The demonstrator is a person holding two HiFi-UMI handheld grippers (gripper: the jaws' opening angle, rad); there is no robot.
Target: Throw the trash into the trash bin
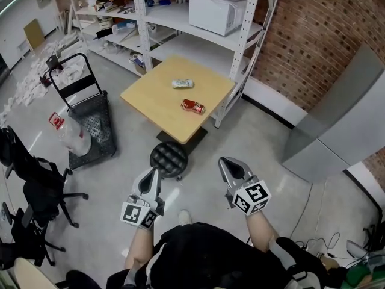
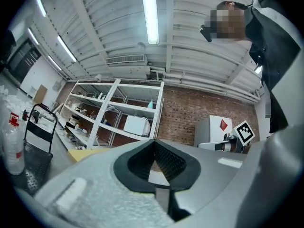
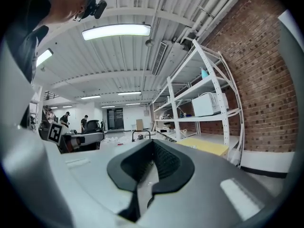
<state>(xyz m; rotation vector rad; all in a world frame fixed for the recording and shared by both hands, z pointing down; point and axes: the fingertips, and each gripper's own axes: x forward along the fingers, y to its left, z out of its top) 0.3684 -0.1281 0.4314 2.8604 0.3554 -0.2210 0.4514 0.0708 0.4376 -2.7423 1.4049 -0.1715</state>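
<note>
Two pieces of trash lie on the square wooden table [image 1: 157,104]: a white and green wrapper [image 1: 182,83] and a crumpled red packet [image 1: 193,106]. No trash bin shows that I can name for sure. My left gripper [image 1: 150,173] and right gripper [image 1: 231,162] are held side by side in front of the person, well short of the table, above the floor. Both are shut with nothing between their pads. In the left gripper view the closed jaws [image 2: 153,142] point toward the shelves, and the table's corner [image 2: 88,153] shows low at the left. The right gripper view shows its closed jaws [image 3: 152,142] and the table [image 3: 206,146] to the right.
A black round stool [image 1: 169,158] stands between me and the table. A black wheeled cart [image 1: 90,122] carrying a clear plastic bottle [image 1: 72,134] is at the left, with office chairs [image 1: 36,188] nearer. White shelves hold a microwave [image 1: 216,12]. A grey cabinet [image 1: 343,119] stands against the brick wall.
</note>
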